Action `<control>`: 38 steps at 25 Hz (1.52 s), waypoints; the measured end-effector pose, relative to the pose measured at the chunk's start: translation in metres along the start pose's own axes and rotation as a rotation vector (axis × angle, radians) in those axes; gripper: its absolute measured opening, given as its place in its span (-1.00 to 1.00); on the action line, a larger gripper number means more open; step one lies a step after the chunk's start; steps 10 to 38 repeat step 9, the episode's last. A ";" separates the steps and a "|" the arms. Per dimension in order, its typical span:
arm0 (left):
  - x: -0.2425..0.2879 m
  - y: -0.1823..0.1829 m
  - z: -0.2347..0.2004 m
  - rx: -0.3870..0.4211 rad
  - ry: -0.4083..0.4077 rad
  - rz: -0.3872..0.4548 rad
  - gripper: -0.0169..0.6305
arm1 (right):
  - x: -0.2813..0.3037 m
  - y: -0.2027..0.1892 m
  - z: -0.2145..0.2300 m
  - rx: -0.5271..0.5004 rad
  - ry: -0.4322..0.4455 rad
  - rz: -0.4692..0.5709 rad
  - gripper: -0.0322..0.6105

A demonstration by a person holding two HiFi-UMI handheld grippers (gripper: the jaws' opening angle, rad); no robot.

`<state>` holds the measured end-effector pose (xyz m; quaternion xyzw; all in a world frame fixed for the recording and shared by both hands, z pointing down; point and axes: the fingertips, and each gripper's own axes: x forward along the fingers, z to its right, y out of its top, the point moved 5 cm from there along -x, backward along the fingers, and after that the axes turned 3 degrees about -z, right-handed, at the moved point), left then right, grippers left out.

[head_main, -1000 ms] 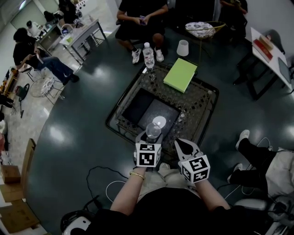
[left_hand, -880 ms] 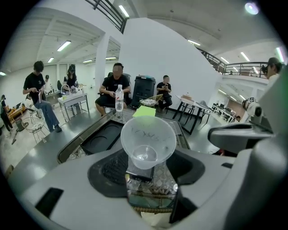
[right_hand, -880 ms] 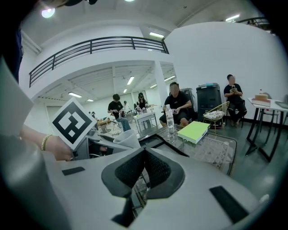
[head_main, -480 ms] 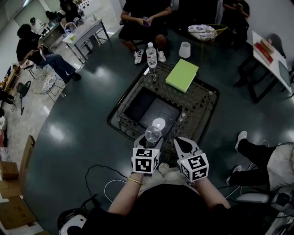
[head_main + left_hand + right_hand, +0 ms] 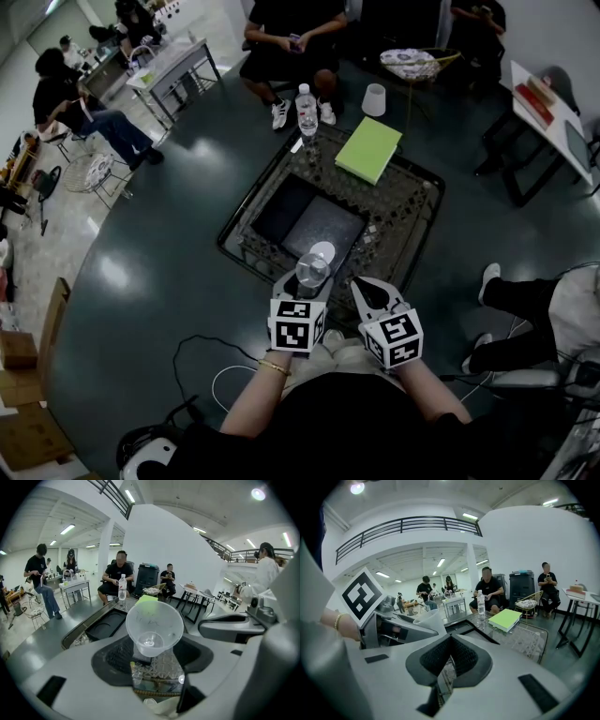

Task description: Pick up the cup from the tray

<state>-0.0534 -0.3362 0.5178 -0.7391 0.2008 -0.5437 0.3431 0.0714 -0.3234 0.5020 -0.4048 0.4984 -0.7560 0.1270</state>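
Your glass-topped surface carries a black tray. A green book lies toward the far side, with a water bottle standing at the far corner. Your left gripper is clamped on the clear plastic cup, its jaws set wide around the cup's lower body. The cup is in the air over the near edge of the surface, off the tray (its mouth tips back toward you). Your right gripper sits just beside the left one, jaws closed together and empty.
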 end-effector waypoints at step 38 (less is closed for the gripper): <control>-0.004 0.000 0.006 0.002 -0.012 -0.008 -0.11 | -0.006 0.002 -0.007 -0.011 -0.005 -0.004 -0.87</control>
